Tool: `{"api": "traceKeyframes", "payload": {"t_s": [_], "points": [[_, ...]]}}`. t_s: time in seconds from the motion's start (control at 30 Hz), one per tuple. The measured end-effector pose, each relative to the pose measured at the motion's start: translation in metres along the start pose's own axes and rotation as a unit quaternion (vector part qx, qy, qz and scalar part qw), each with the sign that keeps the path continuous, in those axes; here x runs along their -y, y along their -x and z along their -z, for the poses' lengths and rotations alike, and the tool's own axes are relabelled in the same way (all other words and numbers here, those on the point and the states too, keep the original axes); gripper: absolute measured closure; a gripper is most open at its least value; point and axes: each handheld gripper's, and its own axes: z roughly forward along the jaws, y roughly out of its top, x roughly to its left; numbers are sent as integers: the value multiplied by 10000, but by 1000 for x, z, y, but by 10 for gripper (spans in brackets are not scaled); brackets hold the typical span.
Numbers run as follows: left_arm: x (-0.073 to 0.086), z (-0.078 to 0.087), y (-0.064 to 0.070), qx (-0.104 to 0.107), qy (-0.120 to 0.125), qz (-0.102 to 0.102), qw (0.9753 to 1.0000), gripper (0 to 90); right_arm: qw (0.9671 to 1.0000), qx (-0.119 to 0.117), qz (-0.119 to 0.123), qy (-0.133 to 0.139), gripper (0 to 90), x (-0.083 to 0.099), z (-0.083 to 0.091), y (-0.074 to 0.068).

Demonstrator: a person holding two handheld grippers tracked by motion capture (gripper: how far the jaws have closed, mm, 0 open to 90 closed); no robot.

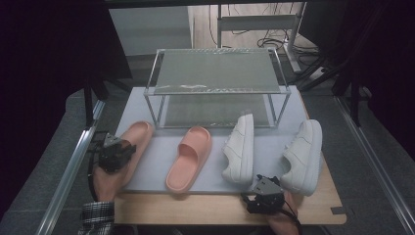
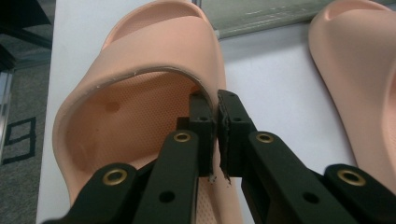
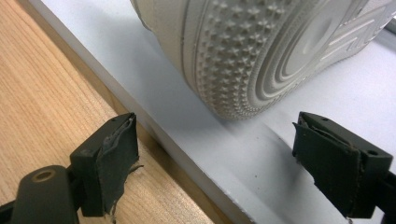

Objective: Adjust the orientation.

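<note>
Nearest, the right gripper waits with jaws wide open at the counter's edge, a white sneaker's heel just beyond. Farther left, the left gripper pinches the pink slide's strap edge; the slide runs lengthwise toward the far rack.

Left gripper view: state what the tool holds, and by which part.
The left tool is shut on the pink slide, pinching the edge of its upper strap.

Dim room; grey carpet floor, desk legs, tangled cables behind table.
</note>
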Motion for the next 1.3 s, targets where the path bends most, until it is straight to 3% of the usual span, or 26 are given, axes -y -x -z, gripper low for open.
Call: {"api": "traceKeyframes", "payload": {"t_s": [0.7, 1.3], "points": [[5, 25, 23, 291, 120, -276, 9991, 858, 10000, 8, 10, -4, 147, 0, 0, 0], [-7, 23, 48, 531, 243, -505, 9970, 858, 10000, -3, -8, 0, 147, 0, 0, 0]]}}
